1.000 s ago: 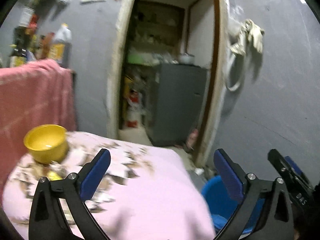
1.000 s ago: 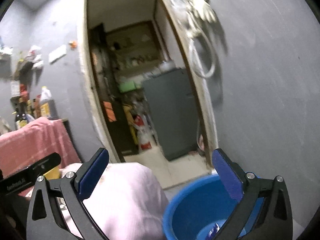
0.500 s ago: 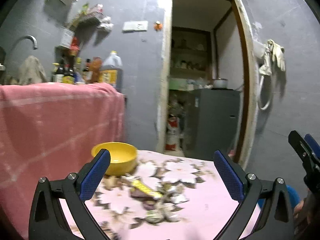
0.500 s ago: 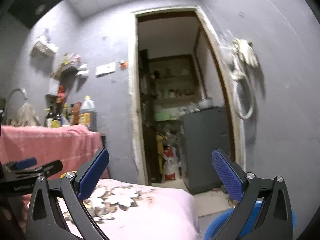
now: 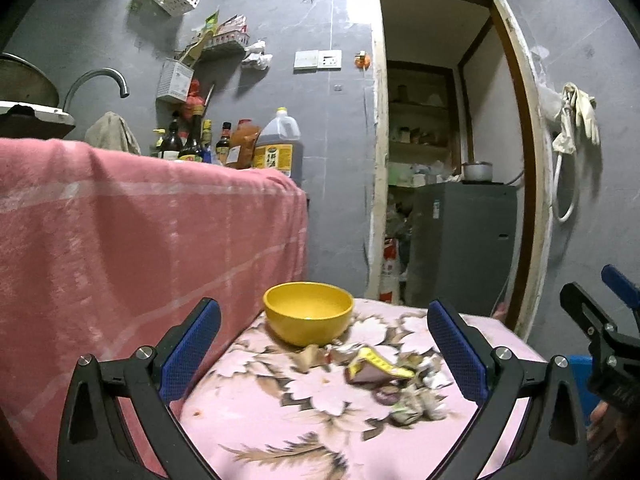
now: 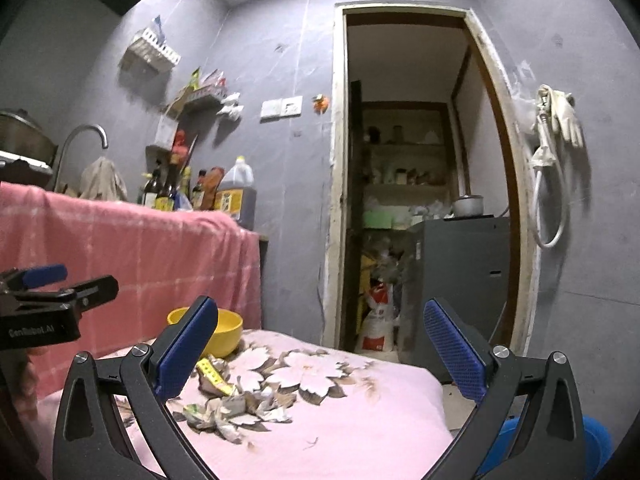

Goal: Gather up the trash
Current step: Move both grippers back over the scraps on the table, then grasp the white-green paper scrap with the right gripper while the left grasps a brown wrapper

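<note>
A small heap of crumpled wrappers and paper scraps (image 5: 394,376) (image 6: 236,404) lies on the pink flowered cloth of the table (image 5: 280,428) (image 6: 360,412), with a yellow wrapper (image 5: 378,362) on top. A yellow bowl (image 5: 308,312) (image 6: 226,330) stands just behind the heap. My left gripper (image 5: 320,356) hovers open over the table, short of the trash. My right gripper (image 6: 320,354) is open too, nothing between its fingers. Each gripper shows at the edge of the other's view. A blue tub (image 6: 592,440) sits low at the right, mostly hidden.
A pink towel (image 5: 140,240) drapes over the counter to the left, with bottles (image 5: 276,148) and a tap (image 5: 100,80) behind it. An open doorway (image 5: 448,160) leads to a grey cabinet (image 5: 464,248). Gloves and a hose (image 5: 576,120) hang on the right wall.
Both grippers have swung up and left, away from the blue tub toward the table. The bowl and trash heap now sit centred ahead. Both stayed open.
</note>
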### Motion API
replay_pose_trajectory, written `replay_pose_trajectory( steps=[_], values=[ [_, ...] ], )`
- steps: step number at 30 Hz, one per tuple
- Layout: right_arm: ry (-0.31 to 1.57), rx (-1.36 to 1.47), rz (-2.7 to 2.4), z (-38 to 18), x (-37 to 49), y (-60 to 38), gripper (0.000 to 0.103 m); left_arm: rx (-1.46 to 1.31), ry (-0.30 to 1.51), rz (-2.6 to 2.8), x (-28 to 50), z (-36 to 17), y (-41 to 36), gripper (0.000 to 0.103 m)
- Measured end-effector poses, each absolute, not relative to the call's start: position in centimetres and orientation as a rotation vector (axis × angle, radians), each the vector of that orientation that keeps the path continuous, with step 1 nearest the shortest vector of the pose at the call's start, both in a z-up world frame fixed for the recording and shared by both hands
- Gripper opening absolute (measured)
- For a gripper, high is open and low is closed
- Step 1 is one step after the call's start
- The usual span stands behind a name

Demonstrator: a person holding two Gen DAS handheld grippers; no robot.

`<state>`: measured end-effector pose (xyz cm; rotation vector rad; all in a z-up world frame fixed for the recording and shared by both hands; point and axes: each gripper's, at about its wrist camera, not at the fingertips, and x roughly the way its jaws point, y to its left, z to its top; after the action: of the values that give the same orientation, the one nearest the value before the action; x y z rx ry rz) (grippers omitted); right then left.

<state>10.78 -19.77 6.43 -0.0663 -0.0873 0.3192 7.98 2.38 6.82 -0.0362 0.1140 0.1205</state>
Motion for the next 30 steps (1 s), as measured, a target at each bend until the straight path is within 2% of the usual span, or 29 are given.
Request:
replay_pose_trajectory(
  steps=[9,22,27,30],
  values=[
    [0.023,-0.085,0.333,5.5,12.8,-18.4,0.103,0.019,0.175,0.123,9.1,4.9,4.0,0.101],
    [0.284,-0.077,0.440,4.1,16.4,-17.2,0.102,-0.035,0.395,0.131,12.8,2.9,5.6,0.101],
    [0.397,-0.088,0.503,3.4,17.8,-16.1,0.087,-0.067,0.490,0.128,14.3,2.1,6.7,0.101],
    [0.477,-0.130,0.526,2.8,18.7,-14.8,0.072,-0.066,0.557,0.118,15.2,1.6,7.0,0.100]
  ],
)
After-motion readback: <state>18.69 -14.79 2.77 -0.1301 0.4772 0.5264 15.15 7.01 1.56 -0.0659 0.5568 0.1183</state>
